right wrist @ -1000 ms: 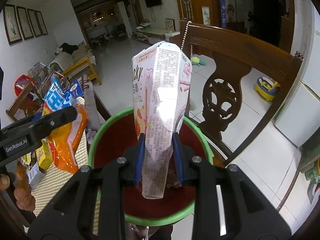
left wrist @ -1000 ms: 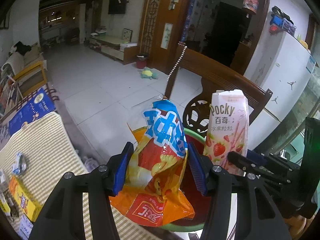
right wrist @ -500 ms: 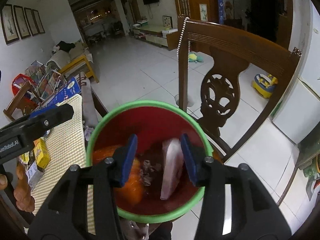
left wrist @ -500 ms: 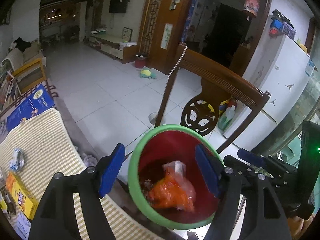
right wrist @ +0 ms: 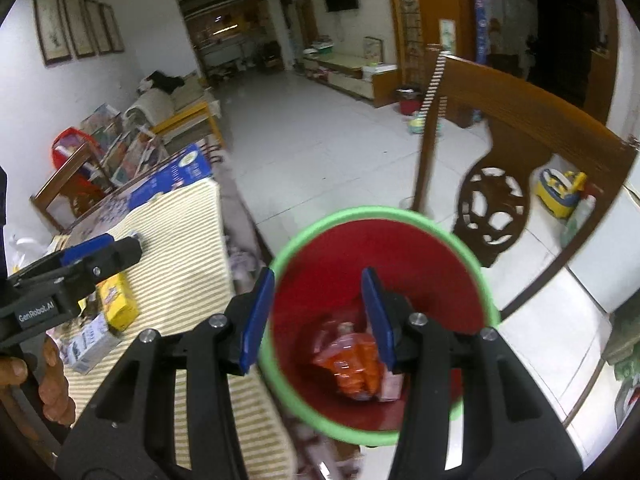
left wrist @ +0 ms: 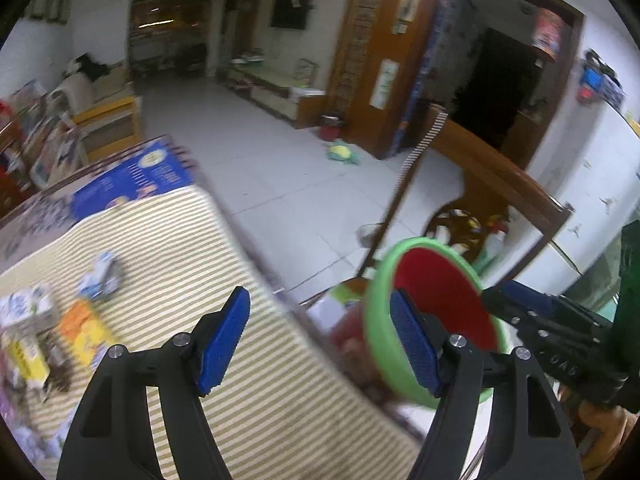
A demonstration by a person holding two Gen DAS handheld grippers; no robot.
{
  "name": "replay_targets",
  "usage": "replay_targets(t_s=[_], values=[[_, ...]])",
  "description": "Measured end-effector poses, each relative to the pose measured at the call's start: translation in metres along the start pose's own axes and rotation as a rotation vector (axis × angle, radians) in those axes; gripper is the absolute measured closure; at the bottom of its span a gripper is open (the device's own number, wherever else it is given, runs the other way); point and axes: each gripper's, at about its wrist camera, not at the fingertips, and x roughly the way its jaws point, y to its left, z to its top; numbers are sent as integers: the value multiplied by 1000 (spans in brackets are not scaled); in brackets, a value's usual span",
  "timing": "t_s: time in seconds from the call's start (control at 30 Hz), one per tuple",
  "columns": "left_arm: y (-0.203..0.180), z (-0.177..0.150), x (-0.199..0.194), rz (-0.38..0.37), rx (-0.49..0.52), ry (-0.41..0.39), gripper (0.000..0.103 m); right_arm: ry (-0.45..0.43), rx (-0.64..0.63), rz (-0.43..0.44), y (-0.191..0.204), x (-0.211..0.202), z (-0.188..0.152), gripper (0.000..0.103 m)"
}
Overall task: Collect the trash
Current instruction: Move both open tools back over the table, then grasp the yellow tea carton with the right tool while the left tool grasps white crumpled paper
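- Left tool [left wrist: 318, 336]: blue pads spread wide, nothing between them; view blurred. Aimed over the striped counter [left wrist: 180, 248], with the bin rim just behind its right pad.
- Right tool [right wrist: 318, 318]: pads apart at a moderate gap, empty, poised above the mouth of the bin [right wrist: 384, 280].
- Bin: green rim, red inside, standing off the counter's edge beside a wooden chair [right wrist: 520, 152]. At its bottom an orange snack bag [right wrist: 352, 364] and a pale pink packet [right wrist: 390, 388] are seen lying crumpled.
- Trash left on the counter, far-left of the left tool: a yellow carton [right wrist: 118, 300], a small white-blue box [right wrist: 90, 344], a crumpled blue-white wrapper [left wrist: 100, 276], an orange-yellow packet [left wrist: 86, 332]. All lie well apart from both tools, nearer the left one.
- Handling, judged: cartons are light, thin card, likely to dent under a hard pinch; best taken across the narrow faces, mid-length. Wrappers are judged limp and slippery film; a raised fold or crimped end is the better hold, as flat film may slide out.
- A blue printed box [left wrist: 132, 184] at the counter's far end is noted; whether it counts as trash cannot be told.
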Motion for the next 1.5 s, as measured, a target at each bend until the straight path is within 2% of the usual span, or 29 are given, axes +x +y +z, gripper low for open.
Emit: replay_targets(t_s=[0.3,0.5,0.67,0.8,0.97,1.13,1.17,1.27,1.4,1.5], values=[[133,-39,-52,182,-203,-6,34,56,-122,103,106,20,-14,59],[233,-89,-92,338,-368,23,33,84,-208,163,180,24,-30,55],[302,-131,-109,421,-508,81,33,93,-240,182,220,25,-41,50],[338,-161,-103,406,-587,158,32,111,-260,183,246,27,-50,47],[355,-174,-79,342,-620,223,32,121,-283,169,267,31,-55,43],[363,-176,-63,285,-655,247,33,142,-308,151,280,41,-56,42],[364,-175,-60,275,-653,250,38,149,-311,149,281,44,-55,41],[362,-172,-53,262,-621,250,42,172,-318,147,287,56,-51,41],[362,-167,-52,238,-606,239,46,209,-336,164,299,84,-43,41],[366,-166,-56,236,-601,230,48,257,-371,166,311,114,-39,35]])
